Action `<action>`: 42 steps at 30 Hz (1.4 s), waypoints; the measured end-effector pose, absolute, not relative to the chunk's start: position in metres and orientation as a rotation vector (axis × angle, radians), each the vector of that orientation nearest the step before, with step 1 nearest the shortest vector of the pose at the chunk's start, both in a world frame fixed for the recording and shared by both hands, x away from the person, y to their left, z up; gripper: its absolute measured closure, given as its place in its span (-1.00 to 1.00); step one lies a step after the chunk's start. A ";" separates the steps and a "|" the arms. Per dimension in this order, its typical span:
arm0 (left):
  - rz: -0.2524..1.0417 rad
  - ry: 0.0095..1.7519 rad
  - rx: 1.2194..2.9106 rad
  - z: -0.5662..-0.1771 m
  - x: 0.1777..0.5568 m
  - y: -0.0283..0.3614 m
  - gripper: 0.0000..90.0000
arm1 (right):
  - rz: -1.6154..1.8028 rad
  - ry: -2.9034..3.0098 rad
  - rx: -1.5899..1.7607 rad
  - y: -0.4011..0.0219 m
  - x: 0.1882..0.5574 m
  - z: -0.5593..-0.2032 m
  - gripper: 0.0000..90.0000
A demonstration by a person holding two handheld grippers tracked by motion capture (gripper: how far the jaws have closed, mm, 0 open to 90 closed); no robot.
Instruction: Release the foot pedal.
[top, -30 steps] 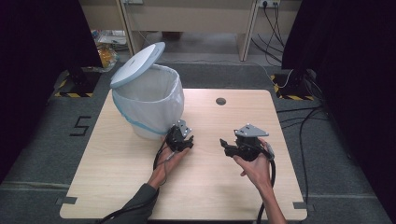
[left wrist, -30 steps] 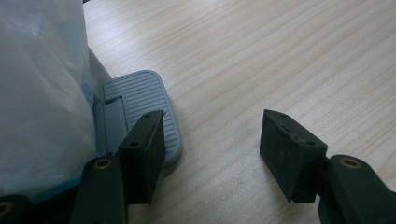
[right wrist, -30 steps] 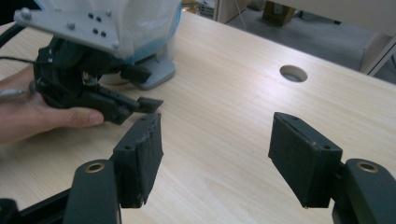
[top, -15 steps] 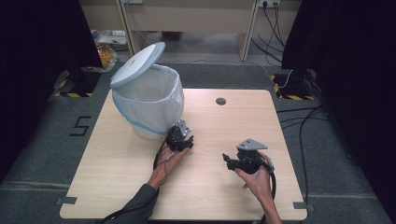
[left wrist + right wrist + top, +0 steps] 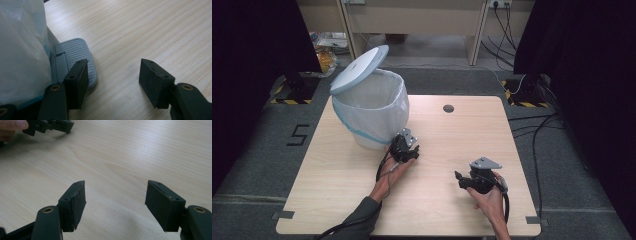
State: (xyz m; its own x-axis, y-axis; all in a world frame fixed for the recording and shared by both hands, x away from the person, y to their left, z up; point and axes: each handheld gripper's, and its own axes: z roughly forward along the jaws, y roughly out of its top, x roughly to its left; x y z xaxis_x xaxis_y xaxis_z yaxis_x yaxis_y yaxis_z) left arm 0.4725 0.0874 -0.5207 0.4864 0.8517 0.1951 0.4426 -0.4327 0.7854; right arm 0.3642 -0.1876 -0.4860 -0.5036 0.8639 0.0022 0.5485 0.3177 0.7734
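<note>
A white pedal bin lined with a white bag stands at the table's back left, its pale blue lid tilted up. My left gripper sits at the bin's foot. In the left gripper view its jaws stand apart with bare wood between them. One finger lies over the ribbed grey pedal. My right gripper hovers low over the front right of the table. It is open, with nothing between the jaws.
The wooden table has a round cable hole near its back edge. Cables run across the floor to the right. In the right gripper view the left gripper and a fingertip sit at the top left.
My right gripper has sunk toward the tabletop and drawn back toward the front edge. The left gripper and the bin's raised lid have stayed put.
</note>
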 end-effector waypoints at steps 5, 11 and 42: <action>0.791 1.056 2.069 -0.520 0.472 0.086 -0.12 | 1.023 2.177 1.260 -0.189 0.363 -0.490 -0.27; 0.797 1.043 2.083 -0.520 0.473 0.086 -0.12 | 1.017 2.179 1.278 -0.191 0.362 -0.495 -0.27; 0.763 1.020 2.113 -0.516 0.470 0.087 -0.24 | 0.980 2.238 1.290 -0.193 0.356 -0.515 -0.46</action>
State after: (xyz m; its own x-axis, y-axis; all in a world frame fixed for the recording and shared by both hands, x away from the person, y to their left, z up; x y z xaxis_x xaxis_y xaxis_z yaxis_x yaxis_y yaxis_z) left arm 0.4703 0.0871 -0.5158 0.5252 0.8238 0.2134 0.4379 -0.4766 0.7623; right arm 0.3563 -0.1929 -0.5150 -0.5083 0.8610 0.0198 0.5985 0.3366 0.7270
